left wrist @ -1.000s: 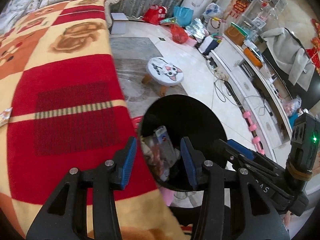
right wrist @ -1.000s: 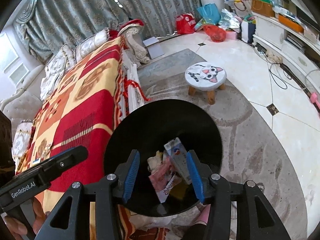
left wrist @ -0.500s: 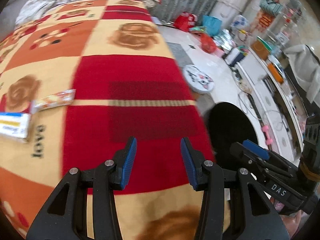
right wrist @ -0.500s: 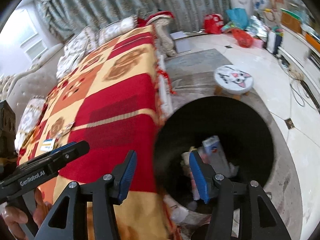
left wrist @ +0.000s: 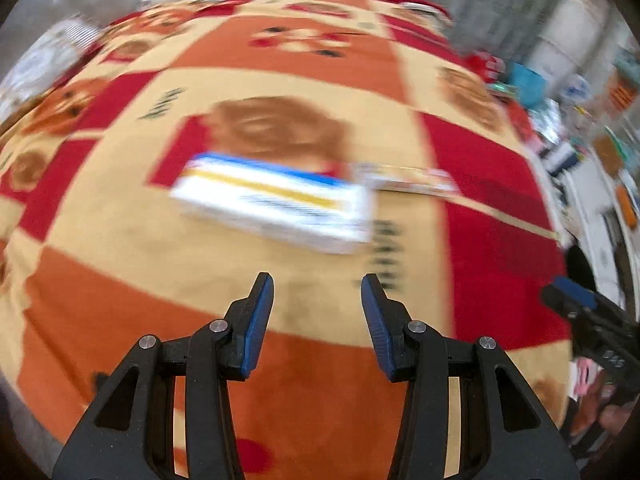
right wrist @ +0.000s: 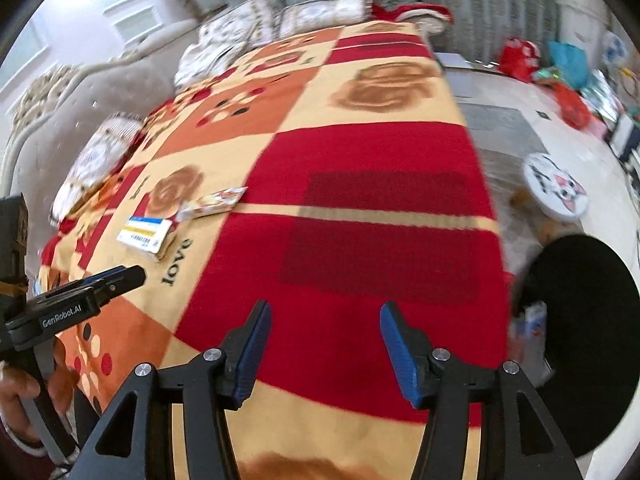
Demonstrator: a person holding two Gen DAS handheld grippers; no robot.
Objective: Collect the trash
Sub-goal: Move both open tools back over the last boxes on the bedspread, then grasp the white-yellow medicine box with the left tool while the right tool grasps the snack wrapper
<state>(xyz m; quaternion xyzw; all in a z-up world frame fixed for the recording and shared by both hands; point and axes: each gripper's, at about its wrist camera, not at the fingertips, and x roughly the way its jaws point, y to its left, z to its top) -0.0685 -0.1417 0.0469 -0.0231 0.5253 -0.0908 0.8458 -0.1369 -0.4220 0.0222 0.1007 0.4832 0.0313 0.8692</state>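
A big patchwork blanket [right wrist: 372, 208] in red, orange and cream squares fills both views, spread over a sofa [right wrist: 76, 92] with patterned cushions [right wrist: 224, 40] along its back. Beside the blanket, at the right edge of the right wrist view, stands one round black bin [right wrist: 592, 320], its mouth open, with pale bits of trash just visible inside at its left rim. One small round stool [right wrist: 556, 188] with a cat face sits on the floor beyond the bin — only the right wrist view shows it, and the left wrist view catches no more than a dark sliver of the bin.

Two pieces of trash lie on the blanket, touching end to end: one white box [left wrist: 276, 200] with blue and yellow stripes, and one long flat wrapper [left wrist: 408, 178] running off its right end. The left wrist view has them blurred but large, just ahead of the left tongs [left wrist: 317, 300]; the right wrist view shows them small and well off to the left, near the word "love" on the blanket.

The left tongs are released, with only blanket between the blue pads. The right tongs [right wrist: 325, 322] are released too, their jaws having just widened, nothing between them. A hand [right wrist: 24, 392] grips the left tool's handle, seen only from the right wrist.
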